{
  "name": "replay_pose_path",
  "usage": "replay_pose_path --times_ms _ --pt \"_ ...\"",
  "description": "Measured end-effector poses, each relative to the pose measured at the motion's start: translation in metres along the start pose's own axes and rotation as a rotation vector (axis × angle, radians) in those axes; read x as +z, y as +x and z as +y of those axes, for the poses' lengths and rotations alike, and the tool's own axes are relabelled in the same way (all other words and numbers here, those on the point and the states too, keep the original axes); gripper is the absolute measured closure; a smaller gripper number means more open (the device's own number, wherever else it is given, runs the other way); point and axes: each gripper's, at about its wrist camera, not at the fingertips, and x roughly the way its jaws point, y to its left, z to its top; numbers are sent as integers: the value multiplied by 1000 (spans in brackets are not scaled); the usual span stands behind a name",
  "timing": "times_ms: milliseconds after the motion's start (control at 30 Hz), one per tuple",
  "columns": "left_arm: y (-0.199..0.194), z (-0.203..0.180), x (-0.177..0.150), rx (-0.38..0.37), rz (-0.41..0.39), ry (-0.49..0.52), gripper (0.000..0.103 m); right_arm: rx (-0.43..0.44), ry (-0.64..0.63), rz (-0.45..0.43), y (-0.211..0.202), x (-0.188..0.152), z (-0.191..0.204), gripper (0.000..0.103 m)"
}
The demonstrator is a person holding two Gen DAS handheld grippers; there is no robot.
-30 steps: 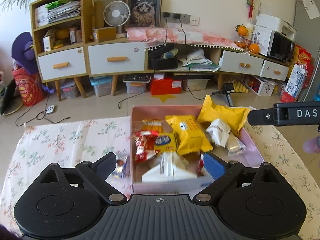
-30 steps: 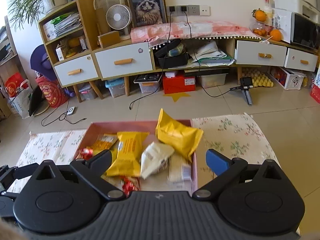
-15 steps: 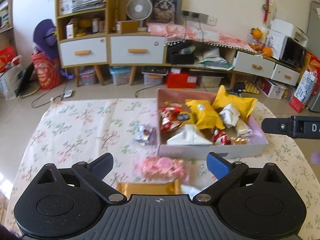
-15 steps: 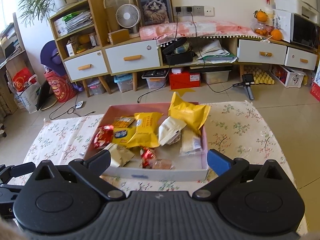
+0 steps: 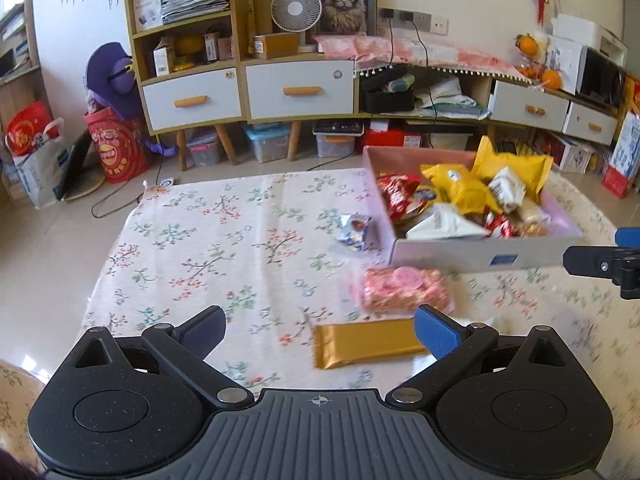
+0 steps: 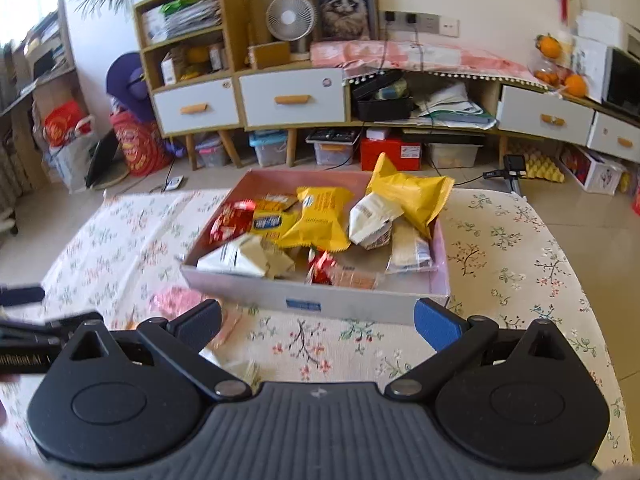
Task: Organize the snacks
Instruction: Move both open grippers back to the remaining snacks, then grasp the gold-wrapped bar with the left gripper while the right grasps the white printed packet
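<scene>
Both the left tongs [image 5: 320, 330] and the right tongs [image 6: 318, 320] are held spread wide, with nothing gripped. Most crinkly snack packets are piled in the shallow pink cardboard box [image 6: 348, 300] on the floral-clothed table [image 5: 208, 240]. A flat gold foil packet [image 5: 366, 342], a pink packet [image 5: 404, 288] and a small silver packet [image 5: 354, 230] are left on the cloth beside it.

A lived-in home living room. A long wooden sideboard [image 5: 300, 92] with white drawers runs along the back wall. On top of it stand a small desk fan [image 5: 296, 10] and a framed cat portrait [image 5: 345, 2]; at its right end sit oranges [image 5: 551, 78] and a microwave [image 5: 600, 80]. Plastic storage bins [image 5: 266, 142] are tucked under it on the tiled floor. In front of it stands a bench covered with a floral cloth [image 5: 224, 240].
</scene>
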Motion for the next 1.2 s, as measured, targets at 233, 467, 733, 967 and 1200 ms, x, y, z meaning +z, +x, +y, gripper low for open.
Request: replay_pose_path --times_ms 233,467,733,967,1200 --pt "19 10 -17 -61 -15 123 2 57 -130 31 9 -15 24 0" --pt "45 4 -22 -163 1 241 2 161 -301 62 18 -28 47 0" --pt "72 -1 -10 -321 40 340 4 270 -440 90 30 -37 53 0" --pt "86 -11 -6 -430 95 428 13 318 -501 99 42 -44 58 7" --pt "85 -11 -7 -463 145 425 43 297 -550 80 44 -51 65 19"
